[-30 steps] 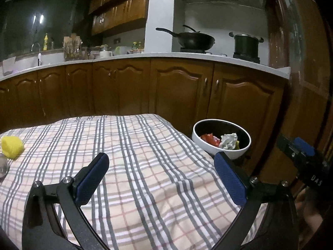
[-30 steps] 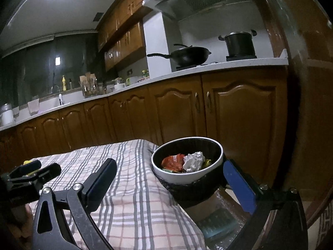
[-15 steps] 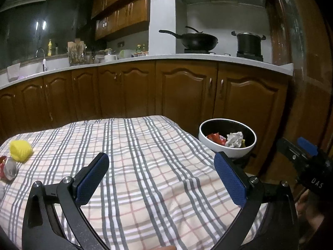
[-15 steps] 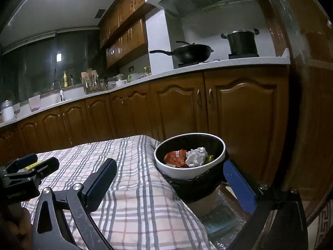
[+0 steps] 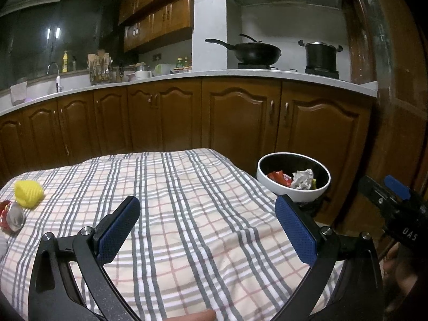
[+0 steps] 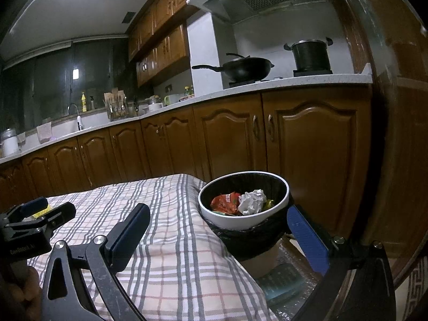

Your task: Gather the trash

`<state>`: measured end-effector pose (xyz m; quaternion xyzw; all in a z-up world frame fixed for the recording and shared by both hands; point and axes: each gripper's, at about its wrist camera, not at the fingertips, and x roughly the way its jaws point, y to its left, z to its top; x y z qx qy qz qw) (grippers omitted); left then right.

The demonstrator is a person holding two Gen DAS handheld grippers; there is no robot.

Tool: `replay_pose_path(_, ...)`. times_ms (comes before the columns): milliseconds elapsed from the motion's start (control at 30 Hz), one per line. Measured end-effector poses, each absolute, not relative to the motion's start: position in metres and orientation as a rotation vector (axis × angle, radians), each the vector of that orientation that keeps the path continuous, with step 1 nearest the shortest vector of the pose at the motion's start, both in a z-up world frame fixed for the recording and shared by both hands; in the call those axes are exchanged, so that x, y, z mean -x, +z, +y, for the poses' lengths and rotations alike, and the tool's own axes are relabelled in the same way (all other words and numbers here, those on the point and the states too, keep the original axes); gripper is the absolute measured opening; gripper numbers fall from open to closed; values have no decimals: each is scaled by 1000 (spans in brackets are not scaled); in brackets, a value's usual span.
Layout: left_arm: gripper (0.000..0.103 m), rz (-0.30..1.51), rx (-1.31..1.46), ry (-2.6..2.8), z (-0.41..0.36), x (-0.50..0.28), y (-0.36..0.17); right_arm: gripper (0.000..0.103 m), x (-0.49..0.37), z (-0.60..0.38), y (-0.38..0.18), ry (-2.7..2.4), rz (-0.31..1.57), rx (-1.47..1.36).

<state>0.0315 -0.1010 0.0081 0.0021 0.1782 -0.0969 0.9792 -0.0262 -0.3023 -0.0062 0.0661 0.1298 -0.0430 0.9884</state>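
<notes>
**Trash round: both grippers idle over the plaid desk**

Since the earlier frame the left camera has swung leftward, bringing a red-and-silver wrapper [image 5: 10, 218] into view at the desk's far left edge, touching the frame border.

Items, left to right:

- Red-and-silver wrapper: on the plaid cloth [image 5: 187, 200], at the left margin, partly cut off.
- Yellow crumpled piece [image 5: 28, 194]: just beside the wrapper, near the cloth's rear left edge.
- Left gripper [image 5: 208, 230]: jaws wide apart, nothing between them, held over the middle of the cloth. Broad bare cloth lies ahead of it to the rear edge.
- Right gripper [image 6: 219, 236]: jaws wide apart, nothing held, straddling the desk's right edge, one blue pad over the cloth and the other past the edge, beside the bin.
- Trash bin [image 6: 227, 220]: white rim, black liner, standing just off the desk's right rear corner, rim close to the cloth's drop. Inside: red wrapper [image 6: 226, 202], white crumpled paper [image 6: 251, 202], a scrap of yellow-green.
- Brown cabinets [image 5: 240, 117]: run behind desk and bin, with a gap between.
</notes>
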Motion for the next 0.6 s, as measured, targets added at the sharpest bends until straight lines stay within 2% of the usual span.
replay_pose_path(600,103,356,-15,-179,-101,-30,9,103,28,-302,-5,-80,262,-138)
